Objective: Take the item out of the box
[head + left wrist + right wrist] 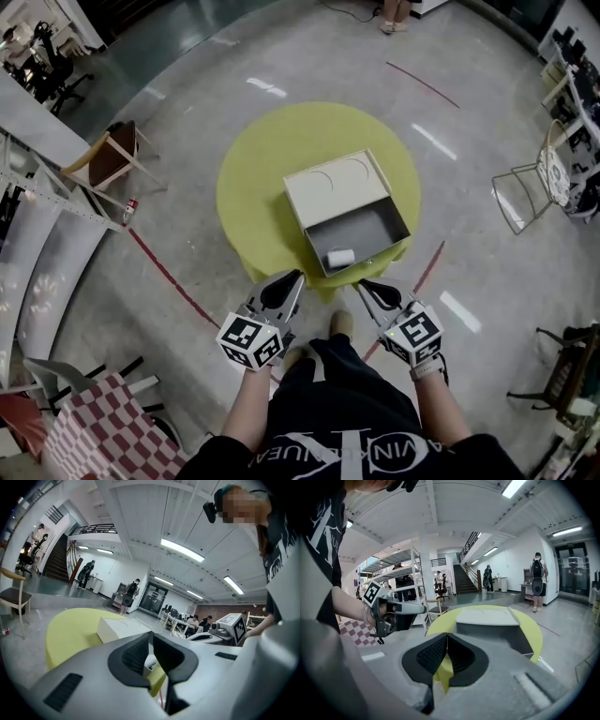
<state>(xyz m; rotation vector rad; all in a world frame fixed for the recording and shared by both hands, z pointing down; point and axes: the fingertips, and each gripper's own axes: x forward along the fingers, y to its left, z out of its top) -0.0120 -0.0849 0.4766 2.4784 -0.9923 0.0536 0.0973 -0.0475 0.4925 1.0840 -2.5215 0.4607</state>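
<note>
A shallow rectangular box (333,187) sits on a round table (262,178) with a matte yellow-green top. The half of the box farther from the person is covered by a smooth cream lid with two faint curved lines on it. The nearer half is an open grey tray with thin upright walls. The item (340,257), a small white rounded block, lies inside that tray, against the box's near wall and close to its near left corner.

Both grippers hover just short of the box's near side, off the table edge, with their pointed tips aimed at it. The left gripper (292,279) is toward the box's near left corner. Its dark ribbed pads meet at the tips with nothing between them. The right gripper (367,287) is toward the near right corner, its jaws also pressed together and empty.

Around the box's table lies a glossy grey floor (469,122).
</note>
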